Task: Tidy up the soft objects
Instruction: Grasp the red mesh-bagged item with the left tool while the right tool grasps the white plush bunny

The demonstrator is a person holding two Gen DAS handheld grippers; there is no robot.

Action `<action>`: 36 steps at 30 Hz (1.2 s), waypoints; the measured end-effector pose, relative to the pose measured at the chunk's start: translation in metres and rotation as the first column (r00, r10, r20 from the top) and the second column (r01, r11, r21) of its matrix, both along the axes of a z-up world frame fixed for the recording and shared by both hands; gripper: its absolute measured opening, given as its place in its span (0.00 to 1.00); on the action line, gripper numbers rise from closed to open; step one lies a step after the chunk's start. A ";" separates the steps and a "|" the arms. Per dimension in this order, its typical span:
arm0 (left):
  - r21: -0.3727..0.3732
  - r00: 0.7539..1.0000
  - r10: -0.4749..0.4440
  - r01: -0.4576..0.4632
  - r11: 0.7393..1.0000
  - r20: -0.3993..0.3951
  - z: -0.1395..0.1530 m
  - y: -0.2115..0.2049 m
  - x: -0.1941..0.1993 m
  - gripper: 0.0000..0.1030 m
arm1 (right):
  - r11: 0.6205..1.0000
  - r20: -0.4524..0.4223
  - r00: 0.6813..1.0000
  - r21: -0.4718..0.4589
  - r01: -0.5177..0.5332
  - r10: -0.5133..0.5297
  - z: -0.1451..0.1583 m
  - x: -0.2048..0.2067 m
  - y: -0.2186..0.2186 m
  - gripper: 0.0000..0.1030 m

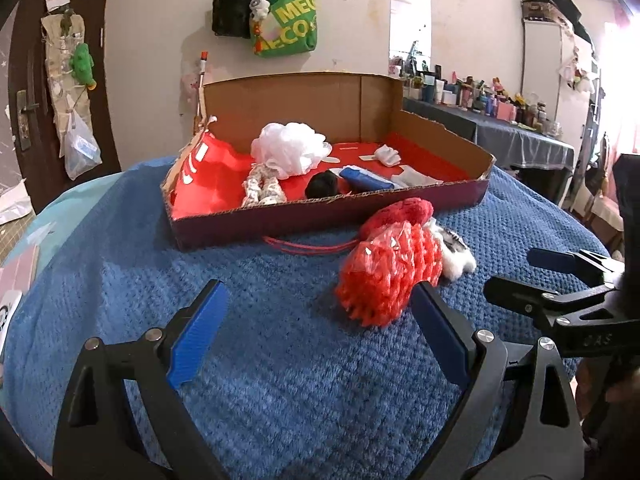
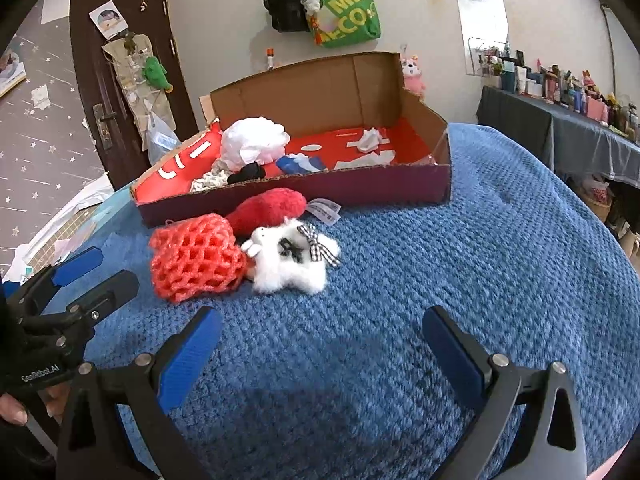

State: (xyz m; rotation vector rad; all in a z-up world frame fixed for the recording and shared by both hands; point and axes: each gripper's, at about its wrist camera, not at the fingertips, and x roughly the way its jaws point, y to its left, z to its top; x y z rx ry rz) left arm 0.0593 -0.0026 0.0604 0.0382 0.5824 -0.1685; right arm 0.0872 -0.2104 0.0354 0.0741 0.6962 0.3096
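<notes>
Lying on the blanket: a red foam net sleeve (image 2: pixel 194 258), a white plush toy (image 2: pixel 292 266) with a checked ribbon bow, and a red fuzzy plush (image 2: pixel 266 209) are seen on the blue knitted blanket (image 2: pixel 440 280); the net touches the white toy, and the red plush lies just behind both, close to the box wall
Box: a shallow cardboard box (image 1: pixel 280 220) with a red lining stands beyond the three loose items; its tall back flap is upright
Box contents: a white mesh bath pouf (image 1: pixel 290 148), a patterned cloth roll (image 1: pixel 260 190), a black soft item (image 1: pixel 322 185), a blue-and-white item (image 1: pixel 366 178) and a small white piece (image 1: pixel 387 156) are held inside
Left gripper (image 1: pixel 320 334): released, jaws spread wide, nothing between them; held over the blanket with the red net near its right finger
Right gripper (image 2: pixel 320 354): released, jaws apart and empty; held over bare blanket, nearer than the white toy
Wall: a green tote bag (image 2: pixel 348 12) and a black bag (image 2: pixel 285 2) hang behind the box
</notes>
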 end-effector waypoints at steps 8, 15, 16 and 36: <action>-0.014 0.997 -0.063 0.063 0.998 -0.051 0.001 -0.004 0.020 0.91 | 0.997 -0.081 0.995 0.050 -0.053 0.057 -0.002 0.030 -0.003 1.00; 0.012 0.987 -0.131 0.133 0.991 -0.093 0.000 -0.016 0.036 0.91 | 0.993 -0.135 0.985 0.058 -0.099 0.106 -0.001 0.052 0.000 1.00; 0.015 0.985 -0.140 0.142 0.990 -0.097 -0.001 -0.018 0.038 0.91 | 0.993 -0.140 0.984 0.054 -0.102 0.108 0.000 0.055 0.001 0.97; -0.027 0.938 -0.296 0.296 0.955 -0.179 -0.013 -0.036 0.059 0.48 | 0.965 -0.189 0.950 0.136 -0.224 0.247 -0.005 0.076 0.007 0.53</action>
